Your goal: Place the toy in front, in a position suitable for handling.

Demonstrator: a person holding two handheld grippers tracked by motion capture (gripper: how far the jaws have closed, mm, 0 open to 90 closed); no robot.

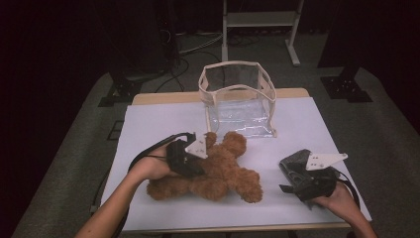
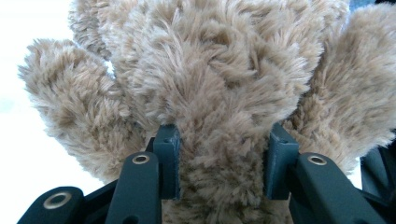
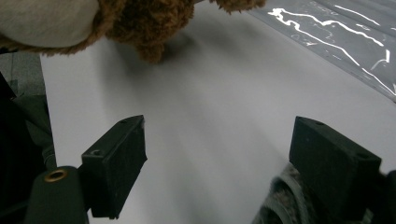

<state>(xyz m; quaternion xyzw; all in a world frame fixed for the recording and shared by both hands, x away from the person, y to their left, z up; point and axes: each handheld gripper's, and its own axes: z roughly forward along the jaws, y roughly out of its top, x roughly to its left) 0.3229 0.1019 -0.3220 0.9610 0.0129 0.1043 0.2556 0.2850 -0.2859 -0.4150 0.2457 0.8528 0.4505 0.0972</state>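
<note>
A brown teddy bear (image 1: 223, 171) lies in the middle of the white table sheet (image 1: 148, 124). My left gripper (image 1: 198, 168) comes in from the left and is shut on the bear's body. In the left gripper view, both pads (image 2: 170, 158) press into the bear's fur (image 2: 210, 70), with its limbs spread to either side. My right gripper (image 1: 283, 177) rests near the front right of the sheet, apart from the bear. Its jaws stand open with nothing between them (image 3: 219, 149). The bear's leg (image 3: 149, 23) and pale foot pad (image 3: 42, 18) lie ahead of it.
A clear plastic bag with beige trim (image 1: 237, 96) stands open-topped behind the bear at the back of the table. Its shiny plastic (image 3: 336, 32) also shows in the right gripper view. A white metal stand (image 1: 260, 29) and cables are on the floor beyond.
</note>
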